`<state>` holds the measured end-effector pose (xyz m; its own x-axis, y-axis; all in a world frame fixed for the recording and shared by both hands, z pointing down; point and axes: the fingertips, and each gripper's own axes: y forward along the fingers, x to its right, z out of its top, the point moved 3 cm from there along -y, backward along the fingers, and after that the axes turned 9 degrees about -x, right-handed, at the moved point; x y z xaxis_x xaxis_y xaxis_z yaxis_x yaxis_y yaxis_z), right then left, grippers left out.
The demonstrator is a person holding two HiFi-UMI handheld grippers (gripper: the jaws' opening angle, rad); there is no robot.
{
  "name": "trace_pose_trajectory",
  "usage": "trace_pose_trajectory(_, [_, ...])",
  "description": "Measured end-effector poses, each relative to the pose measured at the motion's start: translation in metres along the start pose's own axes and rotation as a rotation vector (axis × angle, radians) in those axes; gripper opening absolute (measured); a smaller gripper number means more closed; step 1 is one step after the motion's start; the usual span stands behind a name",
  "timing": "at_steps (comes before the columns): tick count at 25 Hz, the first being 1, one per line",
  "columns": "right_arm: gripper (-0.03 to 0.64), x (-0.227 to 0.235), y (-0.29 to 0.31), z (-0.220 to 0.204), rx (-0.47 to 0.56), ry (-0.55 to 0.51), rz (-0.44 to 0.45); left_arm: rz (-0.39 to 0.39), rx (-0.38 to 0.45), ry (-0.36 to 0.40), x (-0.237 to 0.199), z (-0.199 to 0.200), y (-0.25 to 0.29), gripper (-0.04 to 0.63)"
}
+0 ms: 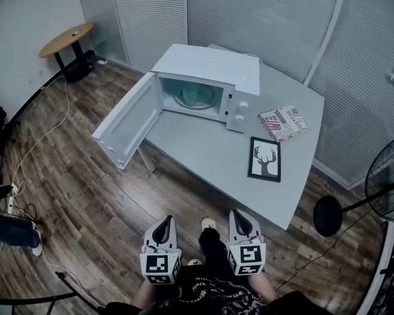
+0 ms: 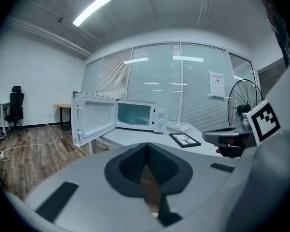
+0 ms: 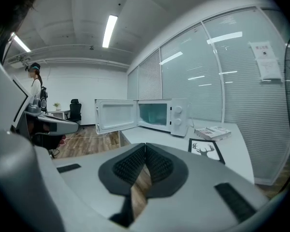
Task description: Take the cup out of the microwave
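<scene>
A white microwave (image 1: pixel 207 84) stands at the far side of the grey table (image 1: pixel 203 153). Its door (image 1: pixel 126 123) hangs wide open to the left, past the table's edge. Inside I make out only the round glass plate (image 1: pixel 196 97); no cup shows in any view. My left gripper (image 1: pixel 162 223) and right gripper (image 1: pixel 240 216) are side by side at the bottom of the head view, well short of the table, both shut and empty. The left gripper view shows the left gripper (image 2: pixel 146 149) pointing towards the microwave (image 2: pixel 135 115). The right gripper (image 3: pixel 145 149) does the same in its own view, with the microwave (image 3: pixel 159 115) ahead.
A framed deer picture (image 1: pixel 265 159) and a magazine (image 1: pixel 282 122) lie on the table right of the microwave. A standing fan (image 1: pixel 387 182) is at the right, a round wooden table (image 1: pixel 67 38) at the far left. Cables run over the wooden floor on the left.
</scene>
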<state>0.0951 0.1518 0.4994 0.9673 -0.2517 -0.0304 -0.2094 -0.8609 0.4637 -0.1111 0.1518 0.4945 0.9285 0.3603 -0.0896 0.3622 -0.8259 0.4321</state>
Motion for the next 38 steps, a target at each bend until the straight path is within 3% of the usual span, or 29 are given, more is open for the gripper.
trace_pose_trajectory(11, [0.005, 0.037, 0.078, 0.053, 0.012, -0.046, 0.071, 0.061, 0.015, -0.014, -0.012, 0.049, 0.071, 0.008])
trace_pose_trajectory(16, [0.005, 0.062, 0.113, 0.073, 0.010, 0.010, 0.097, 0.082, 0.011, -0.011, -0.011, 0.070, 0.106, 0.008])
trace_pose_trajectory(22, [0.005, 0.082, 0.151, 0.102, 0.043, -0.011, 0.126, 0.078, 0.020, -0.019, -0.003, 0.092, 0.150, 0.008])
trace_pose_trajectory(30, [0.005, 0.094, 0.201, 0.117, 0.008, 0.017, 0.181, 0.104, 0.014, -0.043, -0.012, 0.113, 0.193, 0.008])
trace_pose_trajectory(35, [0.005, 0.096, 0.220, 0.132, 0.020, 0.028, 0.180, 0.107, 0.025, -0.085, -0.030, 0.125, 0.206, 0.008])
trace_pose_trajectory(38, [0.005, 0.096, 0.230, 0.133, 0.004, 0.047, 0.159, 0.112, 0.013, -0.060, -0.044, 0.129, 0.217, 0.008])
